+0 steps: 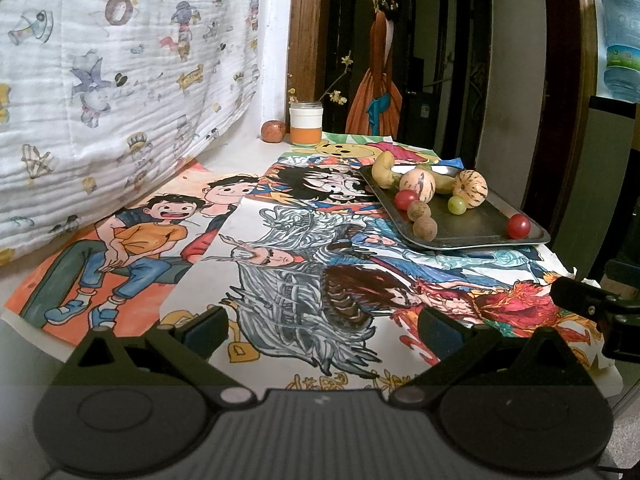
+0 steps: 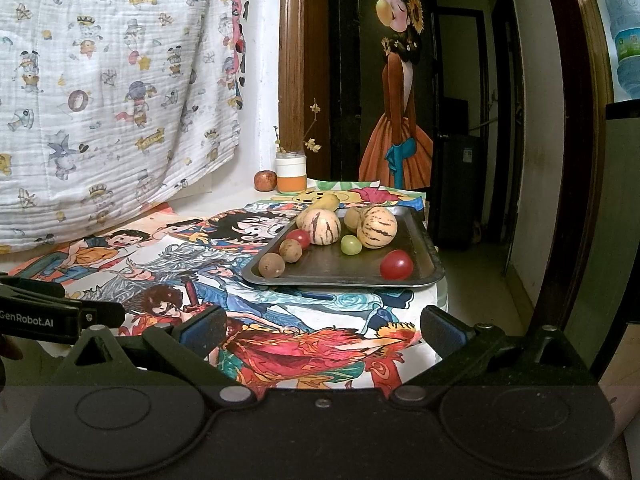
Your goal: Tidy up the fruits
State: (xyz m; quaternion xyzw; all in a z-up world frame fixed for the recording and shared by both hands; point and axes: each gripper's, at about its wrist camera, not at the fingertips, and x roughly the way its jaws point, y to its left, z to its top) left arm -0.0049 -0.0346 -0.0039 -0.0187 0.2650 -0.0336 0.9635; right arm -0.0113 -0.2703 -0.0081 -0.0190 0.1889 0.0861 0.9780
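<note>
"GenRobot.AI" is read on the left claw point(image 2: 60, 316) at nine o'clock; both claws, right claw point(image 2: 322, 330) included, are held open, empty.

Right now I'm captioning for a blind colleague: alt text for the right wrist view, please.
A dark metal tray of small fruit, including two striped melons and two red tomatoes, sits on a table covered in colourful cartoon drawings. The open right gripper is empty in the foreground.

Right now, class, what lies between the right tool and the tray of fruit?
Only coloured drawings covering the table; no object lies between the open right tool and the tray, as the right wrist view shows.
</note>
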